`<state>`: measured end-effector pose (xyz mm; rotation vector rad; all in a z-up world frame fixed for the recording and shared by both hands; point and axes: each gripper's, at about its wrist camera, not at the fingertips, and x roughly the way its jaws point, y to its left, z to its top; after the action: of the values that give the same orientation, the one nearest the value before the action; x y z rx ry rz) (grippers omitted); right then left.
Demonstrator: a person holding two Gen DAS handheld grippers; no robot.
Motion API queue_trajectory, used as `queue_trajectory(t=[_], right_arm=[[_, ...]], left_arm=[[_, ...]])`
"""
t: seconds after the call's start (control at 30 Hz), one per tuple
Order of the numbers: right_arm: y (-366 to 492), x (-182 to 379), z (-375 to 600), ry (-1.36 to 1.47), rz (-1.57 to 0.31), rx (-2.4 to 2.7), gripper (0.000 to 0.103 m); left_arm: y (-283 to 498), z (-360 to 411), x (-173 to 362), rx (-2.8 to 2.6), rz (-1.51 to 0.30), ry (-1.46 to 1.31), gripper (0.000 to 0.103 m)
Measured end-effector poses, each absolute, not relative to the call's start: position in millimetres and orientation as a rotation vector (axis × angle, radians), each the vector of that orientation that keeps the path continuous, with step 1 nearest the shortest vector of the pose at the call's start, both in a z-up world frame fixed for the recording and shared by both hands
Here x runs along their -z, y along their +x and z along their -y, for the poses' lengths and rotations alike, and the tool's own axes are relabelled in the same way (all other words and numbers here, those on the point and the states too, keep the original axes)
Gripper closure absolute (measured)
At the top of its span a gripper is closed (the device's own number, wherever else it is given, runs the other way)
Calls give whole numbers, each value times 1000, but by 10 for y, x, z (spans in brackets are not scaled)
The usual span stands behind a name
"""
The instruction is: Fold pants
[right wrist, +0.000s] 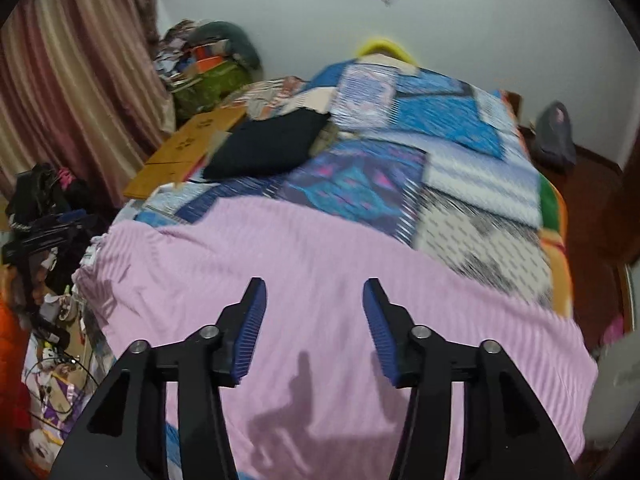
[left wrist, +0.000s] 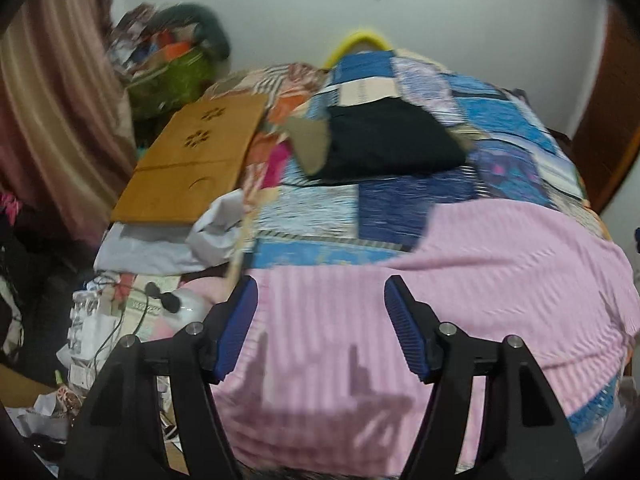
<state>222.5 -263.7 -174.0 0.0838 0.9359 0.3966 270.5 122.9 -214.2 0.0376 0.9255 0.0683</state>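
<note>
From the left wrist view I see a green bag (left wrist: pixel 170 76) at about ten o'clock, against the curtain (left wrist: pixel 52 120), stuffed with a blurred heap of coloured things topped by something dark; I cannot tell the items apart. The right wrist view shows the same green bag (right wrist: pixel 208 84) at about eleven o'clock, again overfull. The pink striped pants (left wrist: pixel 440 300) lie spread flat on the near part of the patchwork bedspread (left wrist: pixel 500 120), filling the lower half of the frame from about four o'clock round to seven. My left gripper (left wrist: pixel 320 292) hangs above them with its jaws apart and nothing between the blue pads (left wrist: pixel 404 328); the cloth sits below the tips, and their shadow falls on it at six o'clock. My right gripper (right wrist: pixel 314 294) also stands open and empty over the pants (right wrist: pixel 320 248), with the pink cloth running from nine o'clock to four under its fingers (right wrist: pixel 250 328). A folded black garment (left wrist: pixel 384 140) rests on the bedspread at twelve o'clock, well apart from the pants, beside a wooden board (left wrist: pixel 188 160) at ten o'clock.
</note>
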Motion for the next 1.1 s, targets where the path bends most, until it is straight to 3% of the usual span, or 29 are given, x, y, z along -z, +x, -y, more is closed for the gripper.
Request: queue_trajectory(t=[0.37, 0.67, 0.73, 0.77, 0.83, 1.1], right_arm=[[3182, 2099, 1180, -118, -1009, -567, 49], [3801, 2795, 350, -224, -1203, -671, 49], [3792, 2872, 273, -250, -1222, -681, 62], [3756, 2893, 232, -276, -1217, -689, 64], [3681, 2861, 212, -307, -1180, -678, 85], [3584, 2658, 240, -365, -1004, -548, 100]], left_arm=[[3134, -1755, 2892, -33, -1123, -92, 36], [3104, -1702, 3021, 1, -1128, -99, 65], [3051, -1696, 2975, 6, -1111, -92, 67], [3028, -1696, 2943, 9, -1098, -89, 68], [2974, -1697, 2867, 8, -1065, -76, 69], [2928, -1733, 2555, -54, -961, -31, 69]])
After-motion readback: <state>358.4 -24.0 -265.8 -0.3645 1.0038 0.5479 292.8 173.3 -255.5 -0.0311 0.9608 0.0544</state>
